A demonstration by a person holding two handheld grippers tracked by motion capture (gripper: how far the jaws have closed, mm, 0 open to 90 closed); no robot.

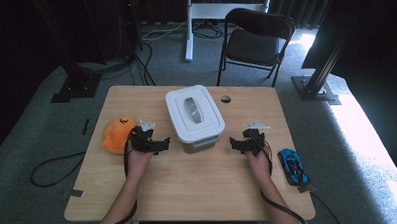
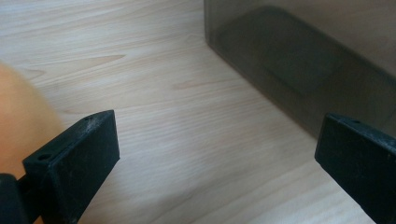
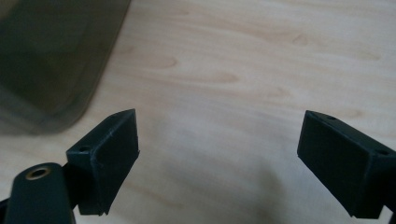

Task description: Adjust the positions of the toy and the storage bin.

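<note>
A storage box (image 1: 195,117) with a white lid and grey translucent walls stands in the middle of the wooden table (image 1: 189,182). My left gripper (image 1: 155,142) sits just left of the box, open, with bare wood between its jaws (image 2: 215,158). The box wall (image 2: 299,60) fills the upper right of the left gripper view. My right gripper (image 1: 240,142) rests right of the box, open over bare wood (image 3: 217,158); the box corner (image 3: 51,60) shows at the upper left of the right gripper view.
An orange plush toy (image 1: 116,135) lies left of my left gripper, and its blurred edge (image 2: 18,126) shows beside the left jaw. A blue toy car (image 1: 292,164) lies near the table's right edge. A folding chair (image 1: 256,40) stands beyond the table.
</note>
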